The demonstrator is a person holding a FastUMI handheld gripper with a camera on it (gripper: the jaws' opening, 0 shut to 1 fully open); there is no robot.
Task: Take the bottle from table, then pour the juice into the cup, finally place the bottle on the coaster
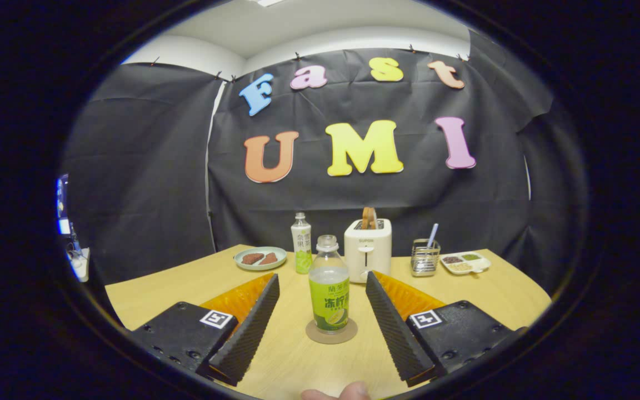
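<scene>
On the wooden table [464,300], the bottle [329,289] stands upright on a round coaster [331,333], between your gripper [323,291] fingers, which are spread wide and clear of it. It looks light, smooth plastic, likely slippery; grip the labelled middle.

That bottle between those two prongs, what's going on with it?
A person holds a gripper; a fingertip shows near the camera. Its jaws are open, either side of a green-labelled bottle but not touching it. The bottle stands upright on a round coaster on the wooden table. Beyond it are a second bottle, a toaster, a plate, a wire holder and a snack tray.
</scene>
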